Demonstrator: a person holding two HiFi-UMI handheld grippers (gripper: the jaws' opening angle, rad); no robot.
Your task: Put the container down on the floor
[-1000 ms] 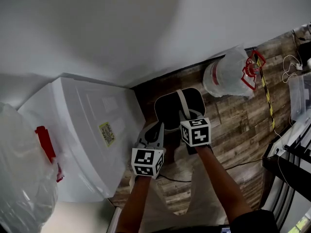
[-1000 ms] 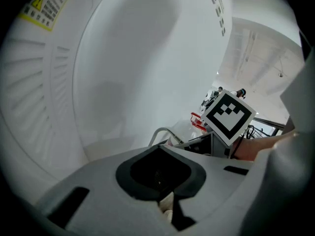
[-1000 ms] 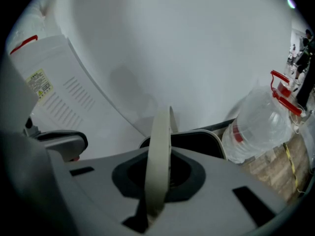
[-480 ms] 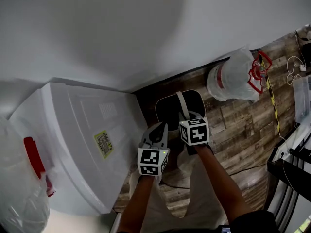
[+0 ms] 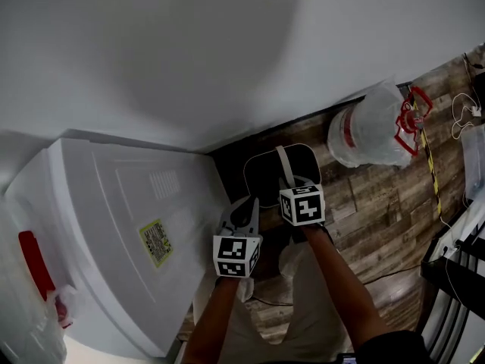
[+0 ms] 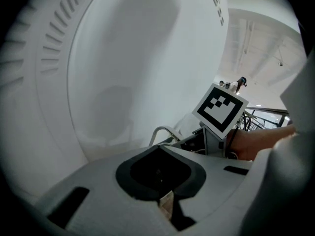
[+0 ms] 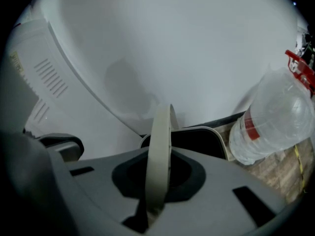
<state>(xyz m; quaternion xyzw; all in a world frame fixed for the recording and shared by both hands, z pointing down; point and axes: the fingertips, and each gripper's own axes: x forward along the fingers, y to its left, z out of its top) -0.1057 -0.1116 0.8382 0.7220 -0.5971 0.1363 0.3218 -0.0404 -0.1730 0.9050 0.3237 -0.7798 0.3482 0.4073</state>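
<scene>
Right gripper (image 5: 290,182): clamped on the pale handle (image 7: 160,151), which stands upright between its jaws.
Left gripper (image 5: 245,209): jaws together, holding nothing, just beside the right one.
Container (image 5: 261,177): dark with a pale rim, under the right gripper over the wooden floor (image 5: 371,203); I cannot tell whether they touch.
Left edge: white appliance (image 5: 114,226) just beside the container.
Far edge: wall (image 5: 189,51) close behind.
Right side: open floor up to the wrapped bottle (image 5: 371,131).
</scene>
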